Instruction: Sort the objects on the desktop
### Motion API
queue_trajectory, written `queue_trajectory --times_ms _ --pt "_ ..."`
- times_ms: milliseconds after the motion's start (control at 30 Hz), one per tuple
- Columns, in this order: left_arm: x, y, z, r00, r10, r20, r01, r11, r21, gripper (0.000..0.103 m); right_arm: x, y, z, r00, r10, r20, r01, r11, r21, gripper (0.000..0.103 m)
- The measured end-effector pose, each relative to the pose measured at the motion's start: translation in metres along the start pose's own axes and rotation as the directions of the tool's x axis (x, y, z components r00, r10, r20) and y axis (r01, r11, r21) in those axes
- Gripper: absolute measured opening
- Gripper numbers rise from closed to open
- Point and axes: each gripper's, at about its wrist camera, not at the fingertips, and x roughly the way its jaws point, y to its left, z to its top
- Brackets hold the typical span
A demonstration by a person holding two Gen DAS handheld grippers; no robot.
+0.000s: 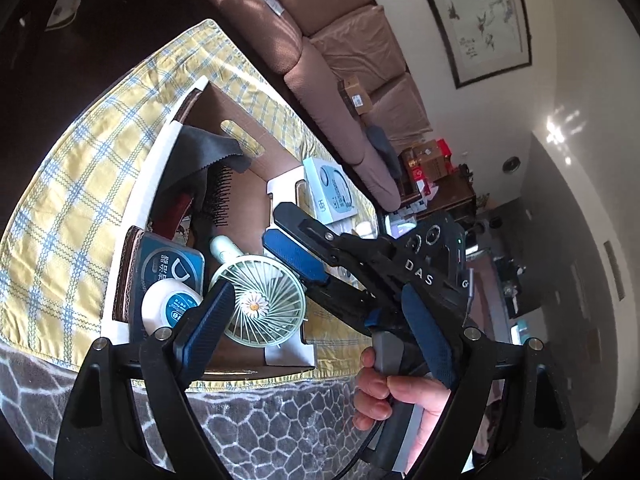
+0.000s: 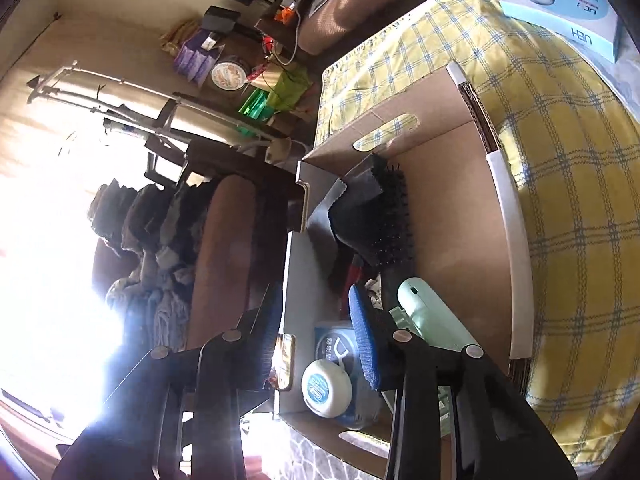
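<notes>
An open cardboard box [image 1: 224,104] stands on a yellow plaid cloth [image 1: 80,168]. In it lie a pale green hand fan [image 1: 264,304], a black hairbrush [image 1: 219,196], a grey cloth [image 1: 208,148], a blue floss-pick box [image 1: 168,264] and a white round floss case [image 1: 170,308]. My left gripper [image 1: 320,320] is open and empty above the box's near end. My right gripper [image 1: 298,236] is open over the fan. In the right wrist view the right gripper [image 2: 316,336] is open above the box [image 2: 452,184], beside the fan's handle [image 2: 432,316] and the floss case [image 2: 326,388].
A light blue carton [image 1: 330,192] lies on the cloth beyond the box; it also shows in the right wrist view [image 2: 568,4]. A pink sofa [image 1: 320,60] runs behind the table. A grey patterned rug [image 1: 260,420] lies below the table edge.
</notes>
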Motion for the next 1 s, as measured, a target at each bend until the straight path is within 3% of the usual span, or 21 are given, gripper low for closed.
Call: queue_trajectory --times_ms 100,200,267,367,467,533,733,767,833,900,1000 --pt "-0.006 0.009 0.006 1.000 -0.016 0.018 0.017 0.999 -0.036 0.083 -0.016 0.008 0.003 0.996 -0.089 0.006 0.089 0.989 -0.116 0.040" --pt "-0.009 0.010 0.009 0.999 -0.024 0.021 0.025 0.999 -0.040 0.083 -0.021 0.019 -0.004 0.975 -0.218 -0.032 0.201 0.939 -0.280 0.057" --pt "-0.006 0.009 0.009 1.000 -0.020 0.014 0.020 0.999 -0.037 0.083 -0.019 0.025 -0.012 0.955 -0.295 -0.035 0.260 0.887 -0.383 0.057" --pt "0.000 0.008 0.005 1.000 -0.017 -0.001 0.017 0.999 -0.037 0.083 -0.005 0.032 -0.014 0.935 -0.345 -0.087 0.265 0.840 -0.474 0.057" --pt "0.000 0.006 0.002 1.000 -0.011 -0.012 0.011 1.000 -0.025 0.083 0.022 0.035 -0.001 0.883 -0.432 -0.186 0.253 0.769 -0.586 0.057" --pt "-0.002 0.005 0.002 1.000 -0.010 -0.012 0.010 1.000 -0.021 0.083 0.035 0.028 0.013 0.830 -0.477 -0.291 0.217 0.754 -0.620 0.056" --pt "-0.003 0.005 0.008 0.999 -0.034 -0.003 0.034 0.999 -0.030 0.083 0.061 0.014 0.013 0.676 -0.491 -0.549 0.035 0.766 -0.642 0.061" --pt "-0.003 0.005 0.008 0.999 -0.036 -0.003 0.036 0.999 -0.031 0.083 0.064 0.014 0.009 0.664 -0.503 -0.553 0.023 0.752 -0.658 0.062" --pt "0.000 0.006 0.009 0.999 -0.032 -0.006 0.031 0.999 -0.033 0.083 0.065 0.018 0.005 0.656 -0.528 -0.539 0.012 0.722 -0.692 0.057" --pt "0.002 0.008 0.009 0.999 -0.031 -0.010 0.030 0.999 -0.041 0.083 0.058 0.020 0.002 0.663 -0.553 -0.505 0.020 0.687 -0.726 0.039" --pt "0.007 0.010 0.008 0.999 -0.038 -0.016 0.038 0.998 -0.055 0.084 0.037 0.037 -0.008 0.727 -0.547 -0.414 0.031 0.629 -0.777 0.028"
